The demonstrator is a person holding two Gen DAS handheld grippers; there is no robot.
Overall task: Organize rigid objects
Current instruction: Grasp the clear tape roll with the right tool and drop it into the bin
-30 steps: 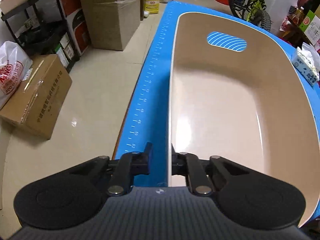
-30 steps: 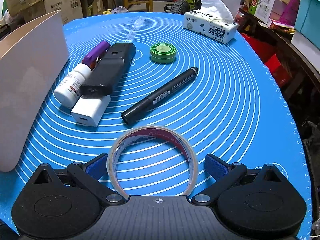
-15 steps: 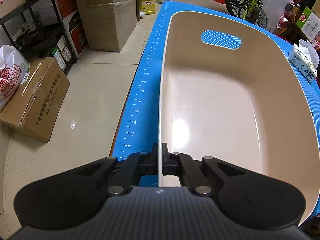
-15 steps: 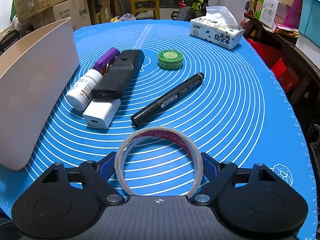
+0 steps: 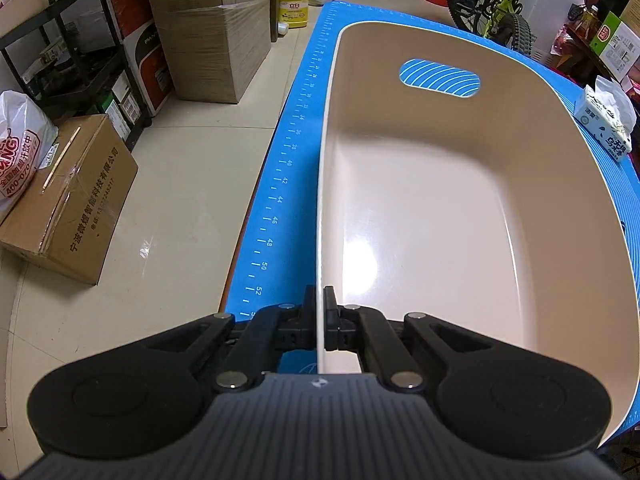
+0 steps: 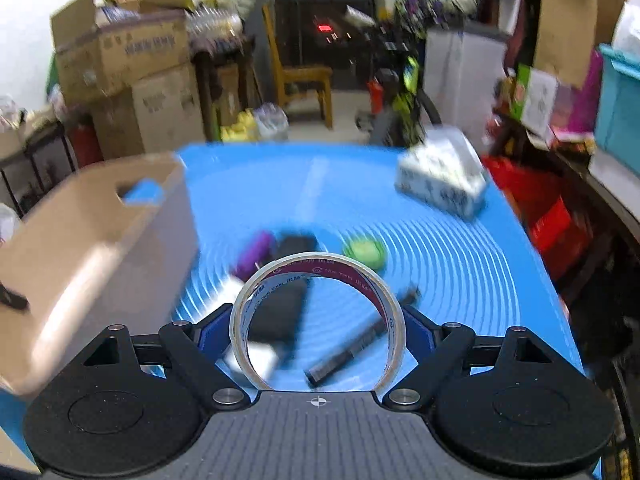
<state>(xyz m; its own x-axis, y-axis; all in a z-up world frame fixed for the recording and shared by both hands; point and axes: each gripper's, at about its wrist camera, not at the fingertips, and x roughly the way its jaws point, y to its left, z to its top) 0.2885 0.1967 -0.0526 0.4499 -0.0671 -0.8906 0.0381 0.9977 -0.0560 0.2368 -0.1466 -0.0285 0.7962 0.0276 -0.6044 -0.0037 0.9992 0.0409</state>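
Right wrist view: tape roll [image 6: 318,316] at lower centre, clamped between right gripper [image 6: 318,326] pads, above blue mat [image 6: 460,264]; marker [image 6: 360,344] behind, blurred. Left wrist view: left gripper [image 5: 319,318] pinched on bin [image 5: 440,216] rim, lower centre.

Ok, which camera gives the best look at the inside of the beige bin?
The left wrist view. It looks down into the beige bin, showing its bare floor, the far handle cutout and the left claw clamped on the near rim. The right wrist view shows only a blurred outer wall and rim.
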